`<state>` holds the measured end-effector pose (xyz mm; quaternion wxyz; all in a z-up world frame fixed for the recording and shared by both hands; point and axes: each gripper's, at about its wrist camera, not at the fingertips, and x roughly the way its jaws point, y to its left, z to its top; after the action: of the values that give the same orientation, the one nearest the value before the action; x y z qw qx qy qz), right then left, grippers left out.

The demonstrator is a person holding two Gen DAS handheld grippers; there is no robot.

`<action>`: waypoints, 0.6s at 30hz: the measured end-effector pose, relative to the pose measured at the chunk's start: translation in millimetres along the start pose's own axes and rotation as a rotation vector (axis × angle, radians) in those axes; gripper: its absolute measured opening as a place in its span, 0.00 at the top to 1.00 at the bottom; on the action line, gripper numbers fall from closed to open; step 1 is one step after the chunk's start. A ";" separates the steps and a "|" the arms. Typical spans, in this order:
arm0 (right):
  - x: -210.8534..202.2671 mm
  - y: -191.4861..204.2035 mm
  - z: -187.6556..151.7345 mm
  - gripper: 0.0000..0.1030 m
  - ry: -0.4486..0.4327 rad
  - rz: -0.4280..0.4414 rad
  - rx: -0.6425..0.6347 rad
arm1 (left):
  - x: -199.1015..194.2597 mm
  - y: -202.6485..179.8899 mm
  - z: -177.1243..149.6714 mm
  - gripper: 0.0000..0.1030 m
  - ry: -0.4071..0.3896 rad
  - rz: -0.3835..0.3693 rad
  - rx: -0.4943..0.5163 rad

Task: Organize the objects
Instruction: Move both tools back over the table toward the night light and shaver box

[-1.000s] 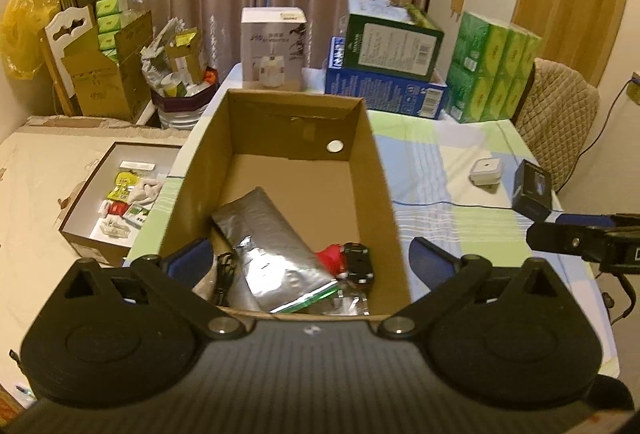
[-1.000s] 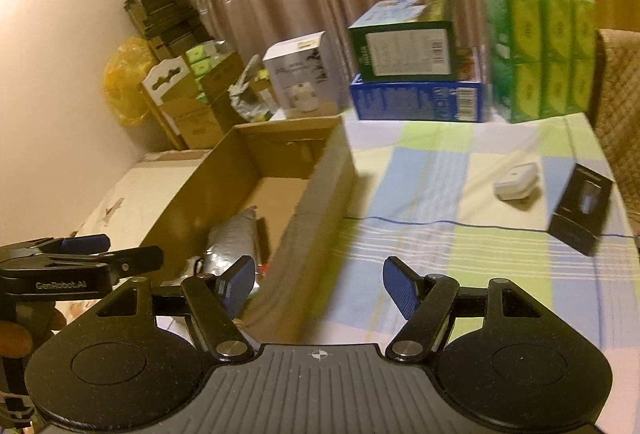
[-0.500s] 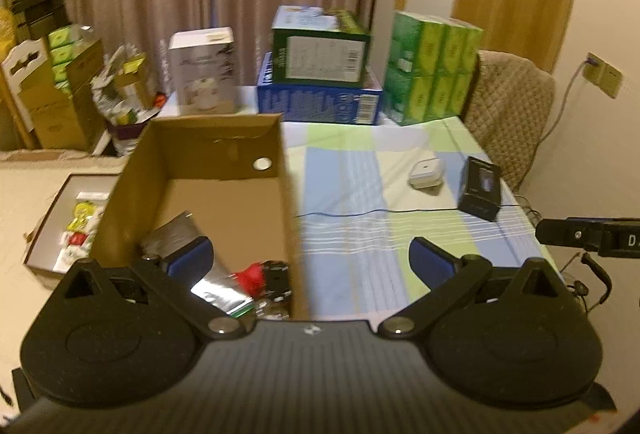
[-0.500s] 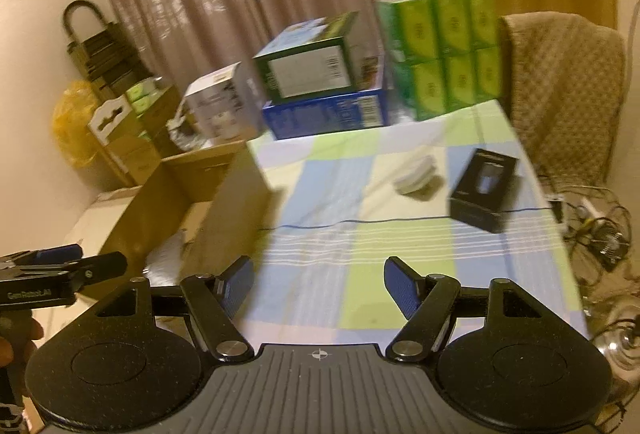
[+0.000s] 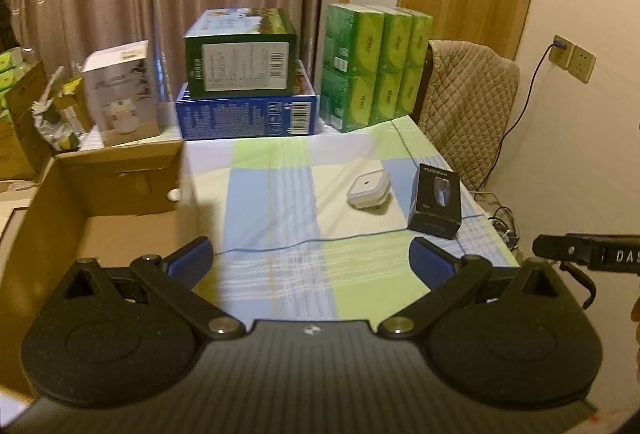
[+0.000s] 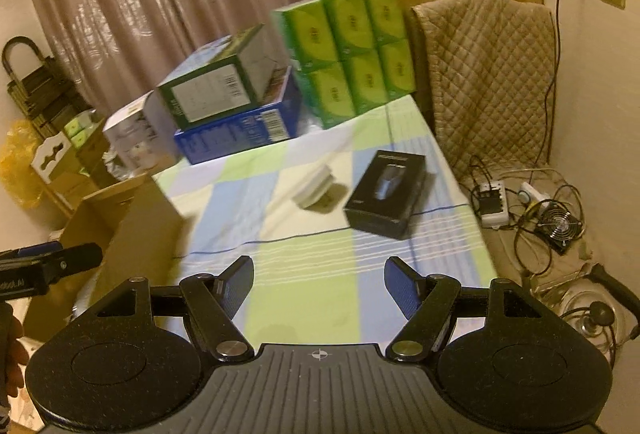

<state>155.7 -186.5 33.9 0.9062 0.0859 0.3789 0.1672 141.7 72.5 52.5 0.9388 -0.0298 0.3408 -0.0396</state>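
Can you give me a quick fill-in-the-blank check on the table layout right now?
1. The dark green carton sits on top of the ____ flat carton.
2. The small white square device lies to the ____ of the black product box in the left wrist view.
3. Both the left gripper and the right gripper are ____ and hold nothing.

Missing words: blue; left; open

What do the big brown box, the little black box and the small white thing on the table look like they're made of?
Big brown box: plain corrugated cardboard, judging by its matte tan walls and folded flap.
Little black box: probably printed card retail packaging, with sharp edges, a slight sheen and a product picture on top.
Small white thing: likely hard moulded plastic, smooth with rounded corners; it is too small and blurred to say more.
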 end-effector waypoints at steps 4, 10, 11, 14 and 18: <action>24.3 -18.7 10.0 0.33 0.006 -0.025 0.007 | 41.0 -13.0 14.5 0.01 0.023 -0.023 0.025; 72.4 -39.8 25.1 0.33 0.030 -0.060 0.020 | 119.6 -17.3 30.2 0.01 0.109 -0.075 0.018; 80.6 -42.3 28.0 0.33 0.036 -0.064 0.023 | 133.6 -17.2 32.4 0.01 0.121 -0.073 0.030; 107.2 -46.6 36.5 0.33 0.050 -0.073 0.031 | 166.3 -17.9 37.6 0.01 0.143 -0.060 0.054; 146.3 -49.0 48.8 0.33 0.071 -0.096 0.034 | 202.4 -16.4 50.2 0.01 0.168 -0.058 0.080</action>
<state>298.4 -179.6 -42.1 0.8974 0.0769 0.4174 0.1202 327.8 38.4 -36.7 0.9058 0.0014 0.4157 -0.0825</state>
